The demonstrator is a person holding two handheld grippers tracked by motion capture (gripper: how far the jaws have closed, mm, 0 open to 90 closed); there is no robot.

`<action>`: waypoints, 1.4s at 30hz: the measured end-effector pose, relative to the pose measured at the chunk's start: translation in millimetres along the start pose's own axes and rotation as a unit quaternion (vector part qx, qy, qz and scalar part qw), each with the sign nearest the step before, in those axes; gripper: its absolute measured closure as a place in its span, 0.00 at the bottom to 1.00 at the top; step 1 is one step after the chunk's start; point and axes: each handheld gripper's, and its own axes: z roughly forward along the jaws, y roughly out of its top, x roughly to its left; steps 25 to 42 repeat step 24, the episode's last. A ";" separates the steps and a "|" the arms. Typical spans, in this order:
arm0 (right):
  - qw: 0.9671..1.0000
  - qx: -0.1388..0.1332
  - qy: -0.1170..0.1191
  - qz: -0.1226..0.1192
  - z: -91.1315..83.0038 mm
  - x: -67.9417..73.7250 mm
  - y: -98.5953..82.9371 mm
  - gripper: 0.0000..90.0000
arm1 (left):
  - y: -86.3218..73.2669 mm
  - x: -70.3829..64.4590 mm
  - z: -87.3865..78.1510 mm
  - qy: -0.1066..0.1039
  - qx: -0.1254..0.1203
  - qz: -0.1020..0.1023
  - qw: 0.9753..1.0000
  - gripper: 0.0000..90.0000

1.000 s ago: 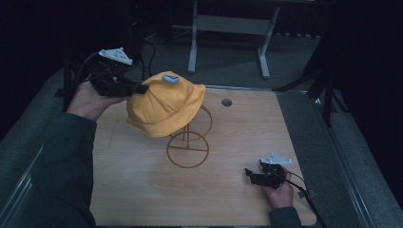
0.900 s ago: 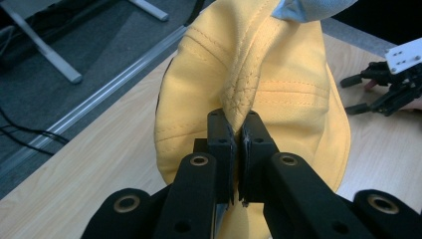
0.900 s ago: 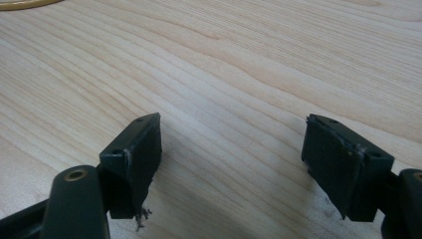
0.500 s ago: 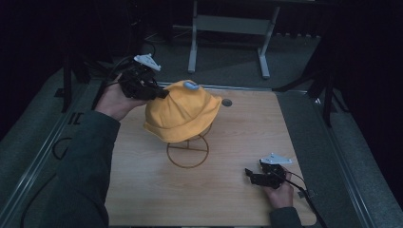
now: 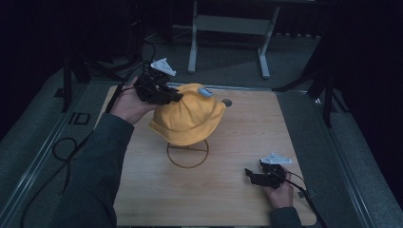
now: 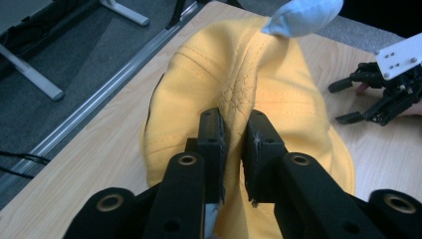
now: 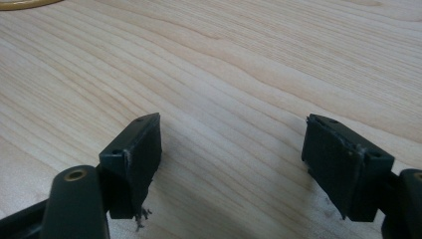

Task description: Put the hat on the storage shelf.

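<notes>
Pinching yellow hat | left gripper | right gripper jaws apart

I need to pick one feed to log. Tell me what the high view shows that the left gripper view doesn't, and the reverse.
High view alone: the wire stand under the yellow hat, the person's sleeve and left hand, and the whole wooden table.

Left gripper view alone: the left gripper seen close, its jaws pinching a fold of the hat's fabric.

Both: the hat with its light blue top button, the table, and the right gripper, open and low near the table's right side.
</notes>
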 end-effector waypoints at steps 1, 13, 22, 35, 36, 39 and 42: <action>1.000 0.000 0.000 0.000 0.0 0.0 0.0 0.26 | 0.5 -1.1 1.1 0.000 -0.001 0.003 1.000 0.87; 1.000 0.000 0.000 -0.001 0.1 0.0 0.0 0.26 | 7.9 -11.4 22.5 0.008 0.013 0.013 1.000 0.87; 1.000 0.000 0.001 0.000 0.0 0.0 0.0 0.26 | 5.2 -1.9 0.1 0.021 -0.023 -0.018 0.999 0.57; 1.000 0.000 0.001 0.000 0.0 0.0 0.0 0.26 | 3.3 1.0 -5.5 0.024 -0.029 -0.025 0.999 0.53; 1.000 0.000 0.001 0.000 0.0 0.0 0.0 0.26 | 3.3 1.0 -5.5 0.024 -0.029 -0.025 0.999 0.53; 1.000 0.000 0.001 0.000 0.0 0.0 0.0 0.26 | 3.3 1.0 -5.5 0.024 -0.029 -0.025 0.999 0.53; 1.000 0.000 0.001 0.000 0.0 0.0 0.0 0.26 | 3.3 1.0 -5.5 0.024 -0.029 -0.025 0.999 0.53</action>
